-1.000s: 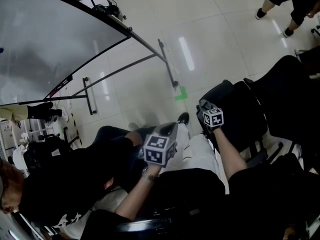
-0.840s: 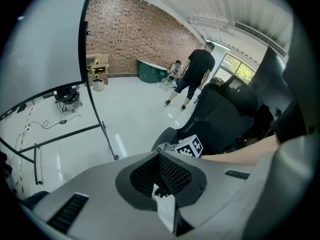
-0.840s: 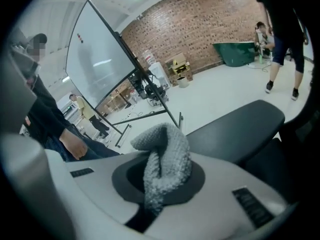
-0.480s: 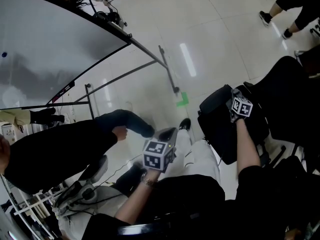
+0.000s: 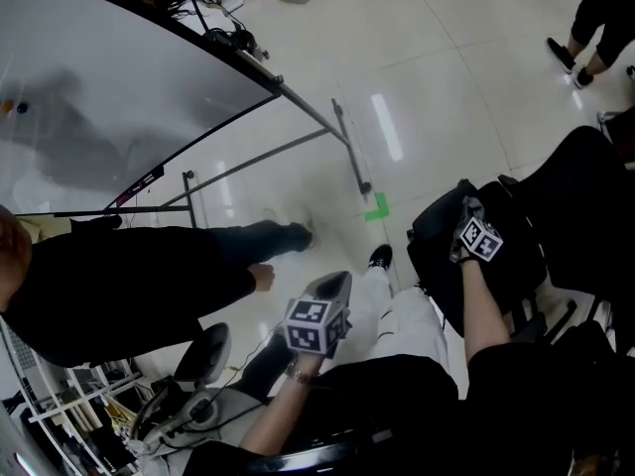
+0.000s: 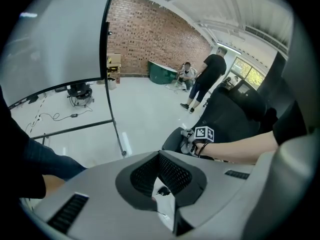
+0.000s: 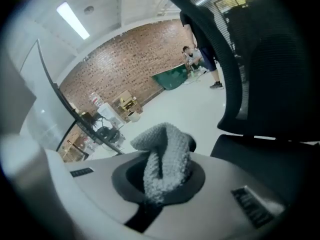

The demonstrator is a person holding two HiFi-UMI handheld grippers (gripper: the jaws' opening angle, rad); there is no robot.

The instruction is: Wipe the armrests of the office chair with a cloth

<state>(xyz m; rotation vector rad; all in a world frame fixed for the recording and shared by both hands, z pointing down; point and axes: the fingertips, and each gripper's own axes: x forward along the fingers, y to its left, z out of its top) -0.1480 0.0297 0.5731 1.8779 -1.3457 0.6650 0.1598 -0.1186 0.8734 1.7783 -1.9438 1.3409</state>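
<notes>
The black office chair (image 5: 501, 251) stands at the right in the head view. My right gripper (image 5: 464, 218) reaches over the chair's near side, shut on a grey knitted cloth (image 7: 164, 156) that bunches up out of its jaws (image 7: 161, 176). In the right gripper view the chair's back (image 7: 265, 59) rises just right of the cloth; I cannot tell whether the cloth touches the chair. My left gripper (image 5: 332, 288) hangs over my white trousers (image 5: 407, 320), shut with nothing in it (image 6: 162, 184). No armrest can be made out for certain.
A person in a dark top (image 5: 109, 291) stands close on the left. A whiteboard (image 5: 99, 77) on a metal stand (image 5: 349, 152) fills the upper left. Green tape (image 5: 377, 206) marks the floor. Another person's legs (image 5: 595, 18) are at the top right.
My right gripper moved right and away with the cloth, onto the chair's side. The person at left moved from crouching beside me to standing. My left gripper barely moved.
</notes>
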